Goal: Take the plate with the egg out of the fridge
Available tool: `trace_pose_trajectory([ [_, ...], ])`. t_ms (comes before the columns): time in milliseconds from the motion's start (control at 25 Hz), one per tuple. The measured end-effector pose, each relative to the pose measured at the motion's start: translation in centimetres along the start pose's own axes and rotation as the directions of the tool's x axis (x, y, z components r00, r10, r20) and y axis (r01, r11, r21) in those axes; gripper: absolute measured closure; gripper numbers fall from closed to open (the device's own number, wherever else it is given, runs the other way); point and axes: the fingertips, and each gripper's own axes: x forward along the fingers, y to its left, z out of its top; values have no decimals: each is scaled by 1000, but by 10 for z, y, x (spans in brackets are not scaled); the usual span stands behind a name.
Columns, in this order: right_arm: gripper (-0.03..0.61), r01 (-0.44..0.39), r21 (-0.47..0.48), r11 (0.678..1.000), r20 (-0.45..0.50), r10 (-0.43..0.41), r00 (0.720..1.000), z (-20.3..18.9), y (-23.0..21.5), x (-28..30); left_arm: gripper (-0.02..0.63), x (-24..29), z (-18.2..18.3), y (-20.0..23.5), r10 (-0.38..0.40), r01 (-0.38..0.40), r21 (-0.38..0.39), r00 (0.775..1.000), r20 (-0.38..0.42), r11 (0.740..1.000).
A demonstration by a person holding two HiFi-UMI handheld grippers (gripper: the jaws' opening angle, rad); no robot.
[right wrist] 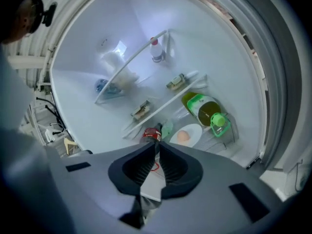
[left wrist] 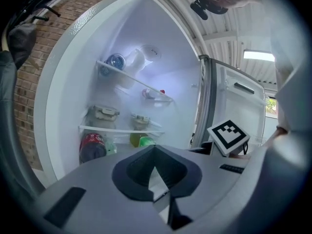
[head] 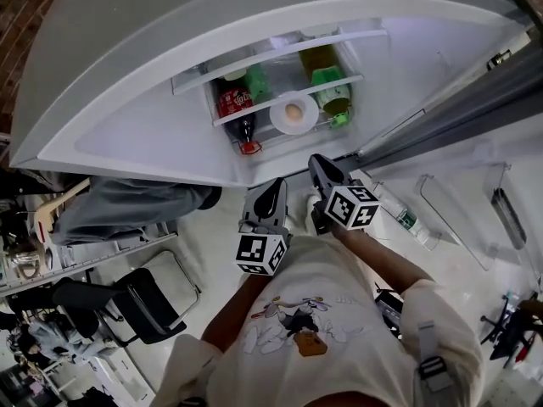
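Right gripper view: my right claw is closed, empty; plate with egg lies ahead. Left claw closed, empty.

The bottom fridge shelf carries a white plate with an egg; cola bottle and green-capped bottle lie alongside.

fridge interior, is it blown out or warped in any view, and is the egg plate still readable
Head view: fisheye bends the fridge into an arc, yet the plate with the egg is clear. Left gripper view: bright glare washes out the top shelf; no plate visible. Right gripper view: dark corners, plate soft but readable.
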Motion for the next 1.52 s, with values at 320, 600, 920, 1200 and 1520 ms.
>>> trace_pose_trajectory([
  [320, 489, -3, 288, 957, -17, 8, 1000, -14, -23, 36, 606, 0, -11, 3, -15, 14, -21, 1000, -24, 1000],
  [600, 479, 50, 394, 918, -30, -41, 999, -29, -48, 56, 606, 3, -15, -6, -65, 64, -48, 998, -12, 997],
  [920, 479, 54, 427, 903, -15, -53, 998, -26, -63, 75, 606, 13, -25, 5, -36, 35, -24, 999, -35, 999],
  [1200, 479, 87, 491, 867, -26, -85, 996, -31, -80, 89, 606, 18, -23, 12, -17, 17, -4, 1000, -24, 1000],
  [1520, 479, 119, 537, 835, -37, -118, 992, -32, -92, 105, 606, 19, -17, 16, -1, 1, 14, 1000, -15, 1000],
])
